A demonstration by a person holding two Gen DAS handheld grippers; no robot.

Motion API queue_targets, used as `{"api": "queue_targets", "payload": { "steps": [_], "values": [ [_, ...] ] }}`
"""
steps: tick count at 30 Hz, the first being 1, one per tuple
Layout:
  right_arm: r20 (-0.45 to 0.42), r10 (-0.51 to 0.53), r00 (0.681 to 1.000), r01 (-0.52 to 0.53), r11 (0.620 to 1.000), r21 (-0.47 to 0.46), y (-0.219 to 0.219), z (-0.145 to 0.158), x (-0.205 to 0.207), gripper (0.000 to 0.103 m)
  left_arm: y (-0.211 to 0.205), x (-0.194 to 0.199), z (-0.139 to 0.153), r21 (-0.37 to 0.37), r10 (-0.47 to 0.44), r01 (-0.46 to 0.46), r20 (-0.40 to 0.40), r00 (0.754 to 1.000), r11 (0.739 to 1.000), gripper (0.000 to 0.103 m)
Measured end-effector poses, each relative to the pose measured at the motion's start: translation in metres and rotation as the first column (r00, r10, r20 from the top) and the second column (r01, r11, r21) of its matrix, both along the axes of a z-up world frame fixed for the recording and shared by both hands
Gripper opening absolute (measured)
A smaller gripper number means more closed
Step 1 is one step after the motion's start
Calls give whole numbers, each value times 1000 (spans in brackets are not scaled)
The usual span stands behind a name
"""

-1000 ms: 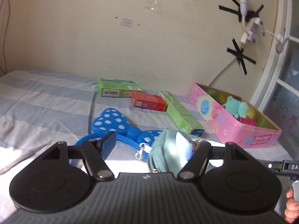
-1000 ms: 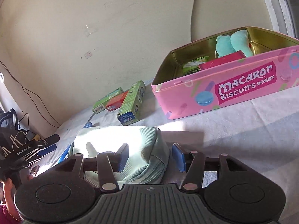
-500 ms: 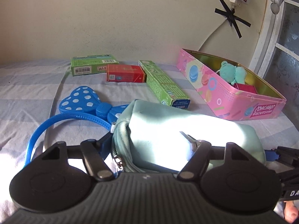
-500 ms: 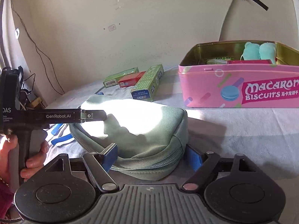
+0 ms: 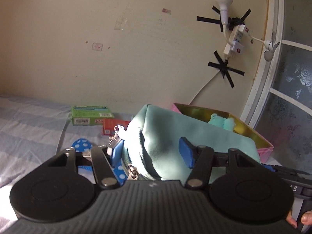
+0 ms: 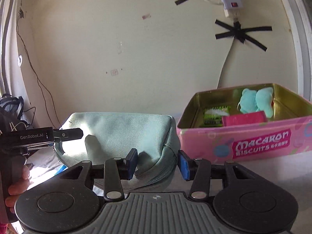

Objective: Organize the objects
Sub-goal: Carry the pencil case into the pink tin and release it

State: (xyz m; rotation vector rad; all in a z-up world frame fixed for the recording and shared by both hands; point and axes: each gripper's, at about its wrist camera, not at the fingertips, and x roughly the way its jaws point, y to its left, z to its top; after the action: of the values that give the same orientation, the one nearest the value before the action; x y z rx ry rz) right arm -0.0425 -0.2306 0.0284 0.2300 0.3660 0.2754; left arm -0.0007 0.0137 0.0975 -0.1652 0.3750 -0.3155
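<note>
A mint-green zip pouch [image 5: 165,134] hangs off the bed between both grippers. My left gripper [image 5: 151,154] has its blue pads pressed on the zipper end, jaws still closing. In the right wrist view the pouch [image 6: 120,128] stretches leftward. My right gripper [image 6: 157,163] pinches its near end, jaws also closing. The left gripper's finger [image 6: 68,133] grips the far end there. A pink Macaron biscuits tin [image 6: 253,140] stands open to the right, holding a teal plush [image 6: 255,101], a pink box [image 6: 243,118] and a green packet [image 6: 214,114].
On the striped bedsheet [image 5: 29,120] lie a green box [image 5: 89,115], a red box [image 5: 113,126] and a blue polka-dot headband [image 5: 81,145]. The pouch partly hides the tin [image 5: 263,152]. A wall with a taped power strip [image 5: 236,39] rises behind.
Both grippers moved in around the pouch's ends, narrowed on it and rose. The pouch came up off the sheet and now covers the long green box.
</note>
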Motion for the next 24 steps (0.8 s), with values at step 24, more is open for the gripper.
{"api": "queue_targets", "payload": {
  "steps": [24],
  "values": [
    [-24,-367,930,367,930,-7,-177,6,121,43,-207,168,-23,101,-192,205,-127,973,973,63]
  ]
}}
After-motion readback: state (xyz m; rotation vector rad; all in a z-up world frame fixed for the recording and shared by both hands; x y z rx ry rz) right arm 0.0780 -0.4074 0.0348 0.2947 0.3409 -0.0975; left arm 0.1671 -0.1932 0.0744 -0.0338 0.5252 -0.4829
